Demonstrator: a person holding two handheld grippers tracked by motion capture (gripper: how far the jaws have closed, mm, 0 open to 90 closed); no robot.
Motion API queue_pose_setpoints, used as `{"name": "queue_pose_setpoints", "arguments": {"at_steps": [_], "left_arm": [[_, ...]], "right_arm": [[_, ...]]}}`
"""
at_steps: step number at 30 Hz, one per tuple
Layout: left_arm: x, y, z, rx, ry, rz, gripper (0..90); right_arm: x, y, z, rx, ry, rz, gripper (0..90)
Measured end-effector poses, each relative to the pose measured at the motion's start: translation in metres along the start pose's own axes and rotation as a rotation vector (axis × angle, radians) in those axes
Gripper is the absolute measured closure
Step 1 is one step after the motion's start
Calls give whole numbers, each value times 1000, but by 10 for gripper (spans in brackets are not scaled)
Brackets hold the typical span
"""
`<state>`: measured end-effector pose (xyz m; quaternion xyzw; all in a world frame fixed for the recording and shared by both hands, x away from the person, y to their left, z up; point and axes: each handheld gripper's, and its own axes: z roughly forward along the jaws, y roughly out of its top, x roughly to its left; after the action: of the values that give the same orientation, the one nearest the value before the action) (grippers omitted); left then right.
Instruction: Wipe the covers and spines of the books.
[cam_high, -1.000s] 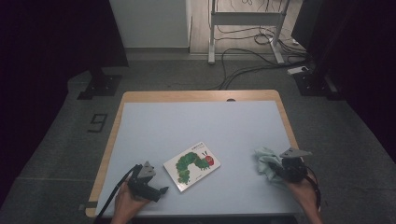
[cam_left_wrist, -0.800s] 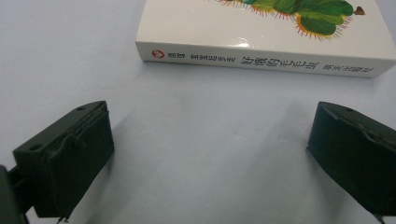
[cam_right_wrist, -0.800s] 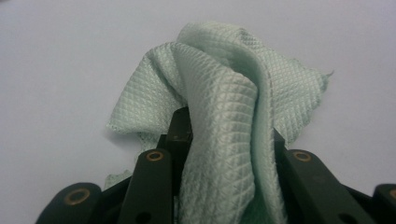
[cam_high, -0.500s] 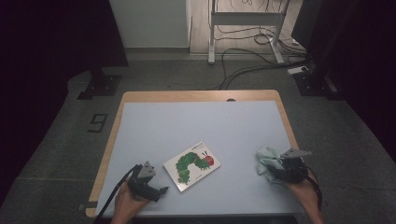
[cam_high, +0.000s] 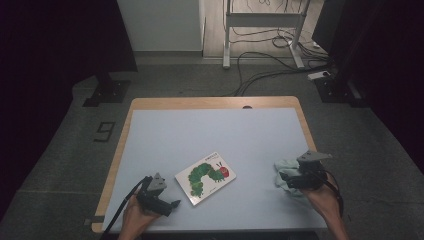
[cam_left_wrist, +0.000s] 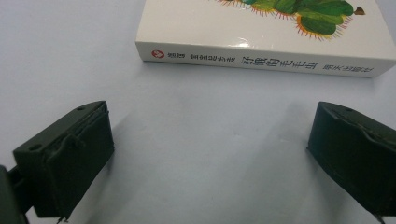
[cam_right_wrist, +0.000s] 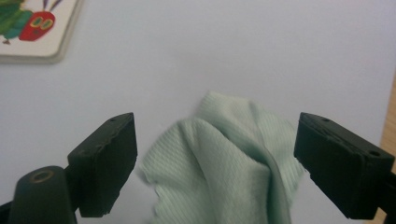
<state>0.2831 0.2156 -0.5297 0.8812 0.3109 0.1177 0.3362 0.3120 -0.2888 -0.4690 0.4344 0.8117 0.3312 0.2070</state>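
Right gripper (cam_right_wrist: 215, 158): I'm spreading its jaws wide, just opening, cloth (cam_right_wrist: 224, 154) lying loose between.
Left gripper (cam_left_wrist: 210, 154): I'm holding it agape near book (cam_left_wrist: 261, 37).

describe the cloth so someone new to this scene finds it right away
On the pale blue table, look near its right edge, between the right gripper's open fingers. The cloth is a crumpled mint-green ribbed rag, soft, unlike the flat caterpillar book.

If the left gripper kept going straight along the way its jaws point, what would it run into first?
Most likely the spine of the caterpillar picture book, which lies flat straight ahead of the open left gripper. Bare table lies between; how far is hard to judge.
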Motion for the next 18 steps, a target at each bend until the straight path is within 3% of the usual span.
{"name": "queue_pose_setpoints", "arguments": {"at_steps": [2,3,5,18], "left_arm": [[0,0,0,0,0,0,0],[0,0,0,0,0,0,0],[0,0,0,0,0,-1,0],[-1,0,0,2,2,1,0]], "right_arm": [[2,3,1,1,0,-5,119],[7,8,4,2,-6,-21,40],[12,12,8,2,-5,-38,0],[40,41,36,-10,92,-102,0]]}}
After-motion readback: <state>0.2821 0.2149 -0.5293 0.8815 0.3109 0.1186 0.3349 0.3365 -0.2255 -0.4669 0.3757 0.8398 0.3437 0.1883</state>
